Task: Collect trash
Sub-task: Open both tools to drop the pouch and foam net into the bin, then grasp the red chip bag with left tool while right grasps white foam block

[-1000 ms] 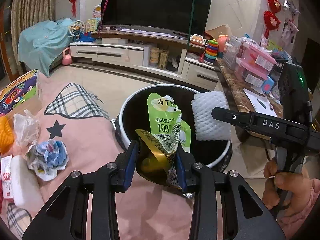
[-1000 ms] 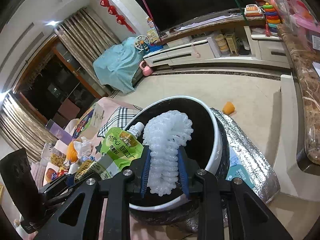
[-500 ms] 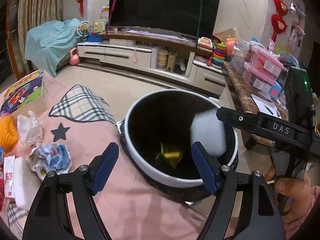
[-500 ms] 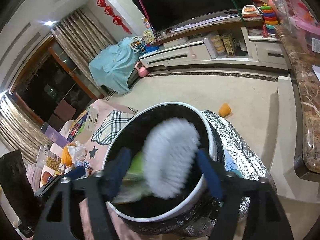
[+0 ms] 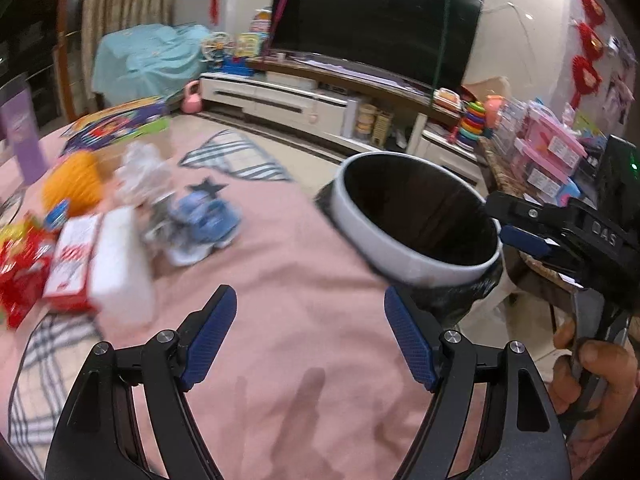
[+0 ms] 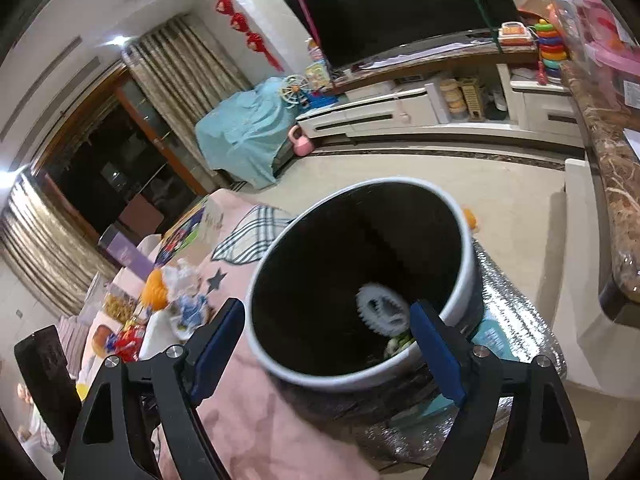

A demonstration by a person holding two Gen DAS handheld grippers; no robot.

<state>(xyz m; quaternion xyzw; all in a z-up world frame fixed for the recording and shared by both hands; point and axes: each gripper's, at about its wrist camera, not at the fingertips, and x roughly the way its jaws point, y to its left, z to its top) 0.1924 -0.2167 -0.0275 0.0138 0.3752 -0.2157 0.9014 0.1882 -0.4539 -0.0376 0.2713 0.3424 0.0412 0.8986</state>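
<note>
A white-rimmed trash bin (image 5: 404,256) (image 6: 464,280) with a black liner stands at the edge of the pink-covered table (image 5: 304,304). Inside it lie a white foam net (image 6: 382,314) and a green pouch (image 6: 398,344). My left gripper (image 5: 308,340) is open and empty over the pink cloth, left of the bin. My right gripper (image 6: 328,344) is open and empty above the bin's near rim; it also shows in the left wrist view (image 5: 560,228). Trash lies on the table at left: a crumpled blue-white wrapper (image 5: 200,228), a white box (image 5: 116,256), a red packet (image 5: 20,268).
An orange object (image 5: 72,184), clear plastic (image 5: 140,168) and a colourful box (image 5: 116,124) lie further back on the table. A TV unit (image 5: 320,100) stands across the floor. A marble counter with pink boxes (image 5: 548,152) is at the right. Silver foil wrap (image 6: 516,320) lies by the bin.
Both grippers opened. The green pouch and the foam net dropped into the bin. My left gripper then swung left, toward the trash on the table.
</note>
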